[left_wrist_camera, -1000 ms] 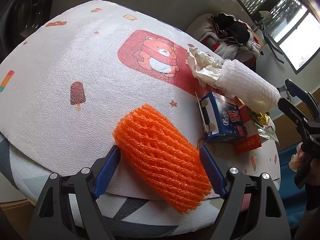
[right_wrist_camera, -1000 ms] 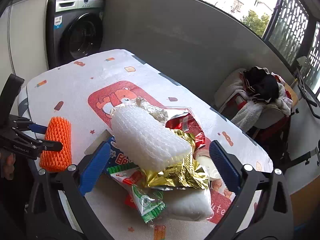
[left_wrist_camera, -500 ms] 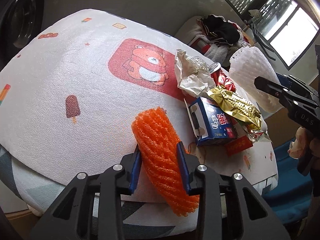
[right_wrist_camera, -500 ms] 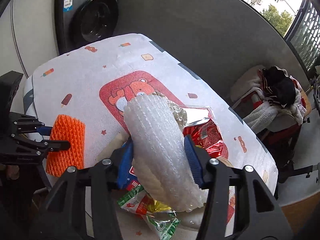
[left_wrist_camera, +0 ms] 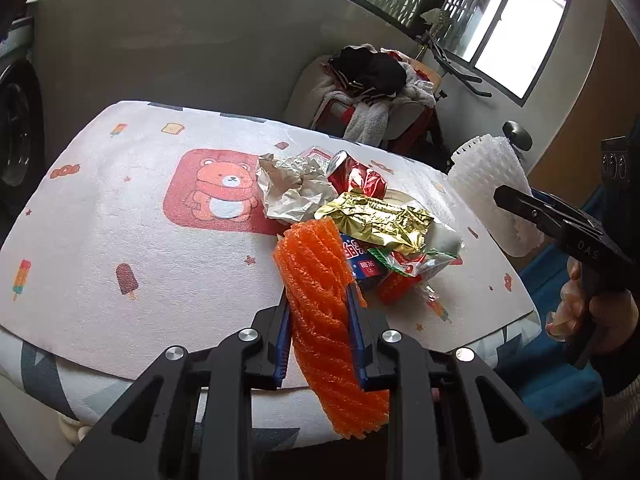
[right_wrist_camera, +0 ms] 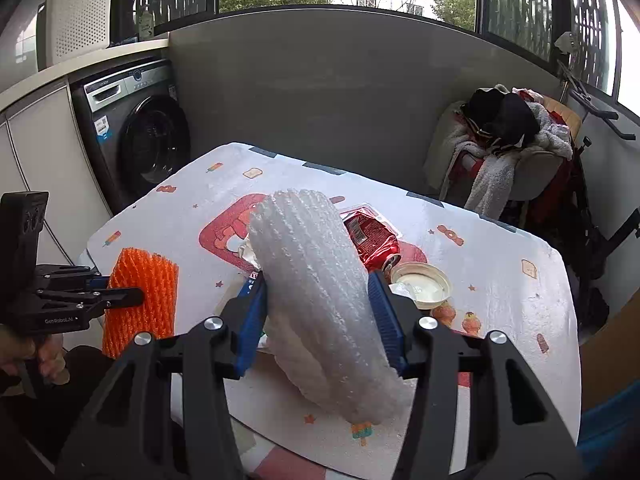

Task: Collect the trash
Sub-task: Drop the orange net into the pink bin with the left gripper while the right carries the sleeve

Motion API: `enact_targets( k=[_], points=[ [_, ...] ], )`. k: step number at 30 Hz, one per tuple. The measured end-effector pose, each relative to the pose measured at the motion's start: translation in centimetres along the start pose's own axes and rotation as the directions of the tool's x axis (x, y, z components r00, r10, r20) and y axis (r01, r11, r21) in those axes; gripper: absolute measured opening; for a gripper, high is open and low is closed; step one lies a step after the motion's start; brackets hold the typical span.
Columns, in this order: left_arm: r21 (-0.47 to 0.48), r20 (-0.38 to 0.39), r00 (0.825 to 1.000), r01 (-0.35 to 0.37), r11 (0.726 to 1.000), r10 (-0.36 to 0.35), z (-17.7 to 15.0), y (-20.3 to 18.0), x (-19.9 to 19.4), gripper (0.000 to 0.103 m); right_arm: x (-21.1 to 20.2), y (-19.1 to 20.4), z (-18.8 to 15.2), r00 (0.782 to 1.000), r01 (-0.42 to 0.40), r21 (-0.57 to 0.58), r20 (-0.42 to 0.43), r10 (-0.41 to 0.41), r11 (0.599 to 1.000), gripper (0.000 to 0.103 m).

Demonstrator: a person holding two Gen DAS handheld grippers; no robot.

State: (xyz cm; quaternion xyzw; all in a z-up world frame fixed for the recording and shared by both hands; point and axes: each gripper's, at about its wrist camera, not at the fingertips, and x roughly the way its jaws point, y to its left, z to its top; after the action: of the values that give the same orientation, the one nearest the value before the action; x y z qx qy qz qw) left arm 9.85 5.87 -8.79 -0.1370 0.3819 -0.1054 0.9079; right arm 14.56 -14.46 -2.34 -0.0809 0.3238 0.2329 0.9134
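Left wrist view: the left gripper (left_wrist_camera: 318,322) clamps an orange foam fruit net (left_wrist_camera: 322,312) between its two blue-padded fingers (left_wrist_camera: 282,340); the jaws are closing further, and the net is squeezed narrow where the pads press it. The net runs lengthwise through the grip, its far end fanning out above the fingertips and its near end hanging below and to the right of them, clear of the tabletop. Beyond it, on the bear-print table cover (left_wrist_camera: 120,216), lies the remaining trash pile: a crumpled sheet of paper (left_wrist_camera: 292,188), a crushed red drinks can (left_wrist_camera: 358,178), a gold foil wrapper (left_wrist_camera: 376,220), a blue carton (left_wrist_camera: 360,262) partly hidden behind the net, and a red-and-green snack packet (left_wrist_camera: 404,270). At the right edge of the same view the right gripper (left_wrist_camera: 520,204) carries a white foam fruit net (left_wrist_camera: 492,184) off the table's corner, with the person's hand (left_wrist_camera: 588,312) on its handle. Right wrist view: the right gripper (right_wrist_camera: 316,300) holds the white foam fruit net (right_wrist_camera: 316,280) about half open, both blue pads pressed into the net's sides; the net stands tilted, its upper end rising above the fingertips and its lower end drooping toward the camera. Behind it sit the red can (right_wrist_camera: 372,236) and a round lid (right_wrist_camera: 420,284). The orange net (right_wrist_camera: 140,300) shows at left in the left gripper (right_wrist_camera: 120,296). A washing machine (right_wrist_camera: 136,132) stands against the wall.
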Motion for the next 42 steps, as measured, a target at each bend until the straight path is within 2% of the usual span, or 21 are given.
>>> enact_targets(
  k=[8,15,28,42],
  points=[
    [0.172,0.035,0.997,0.057,0.984,-0.064,-3.0,-4.7,-3.1,0.024,-4.9,0.3,-4.4,0.998,-0.034,0.042,0.045,0.032,0.999,0.052],
    [0.276,-0.011,0.996,0.088,0.957,-0.088,-7.6,-6.2,-3.8,0.024,-6.8,1.6,-9.1,0.998,-0.057,0.068,0.026,0.055,0.996,0.052],
    [0.281,-0.085,0.992,0.116,0.953,-0.096,-12.4,-5.2,-2.9,0.024,-6.0,3.8,-15.1,0.995,-0.090,0.137,-0.029,0.095,0.986,0.052],
    [0.278,-0.142,0.986,0.127,0.952,-0.090,-14.9,-5.2,-1.4,0.024,-5.2,3.3,-17.3,0.991,-0.111,0.185,-0.046,0.122,0.976,0.052]
  ],
)
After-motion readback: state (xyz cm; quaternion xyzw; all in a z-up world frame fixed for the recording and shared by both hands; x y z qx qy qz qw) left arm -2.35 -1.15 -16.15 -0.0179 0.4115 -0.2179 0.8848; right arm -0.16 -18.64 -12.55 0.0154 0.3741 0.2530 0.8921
